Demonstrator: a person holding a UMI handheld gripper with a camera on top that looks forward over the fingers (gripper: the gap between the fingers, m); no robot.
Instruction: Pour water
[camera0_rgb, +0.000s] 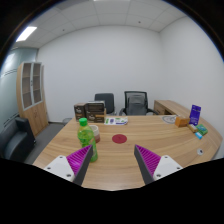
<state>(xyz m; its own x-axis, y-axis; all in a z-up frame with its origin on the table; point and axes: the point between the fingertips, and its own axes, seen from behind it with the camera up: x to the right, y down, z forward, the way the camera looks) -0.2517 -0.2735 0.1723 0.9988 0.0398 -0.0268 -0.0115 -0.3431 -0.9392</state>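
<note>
Office meeting room, white walls, ceiling light panel overhead, large wooden table (120, 143) filling the space ahead of the gripper (117, 158). Gripper fingers spread wide, nothing between them, purple pads (80, 157) on the inner faces angled inward. Green bottle (85, 133) stands upright on the table just ahead of the left finger, close above its tip, not touching as far as can be seen. Red round item (121, 138) lies flat on the table ahead, between the finger lines and a bit beyond the bottle's level. Smaller dark red thing (117, 121) sits farther out near the table's far edge, too small to identify. Two black office chairs (134, 103) behind the far side of the table. Wooden cabinet (33, 95) with glass doors against the wall off to the left. Purple box (195, 114) stands upright far to the right on the table, with a teal object (202, 131) just in front of it and an orange item (181, 121) beside it. Water contents of the bottle cannot be judged.
</note>
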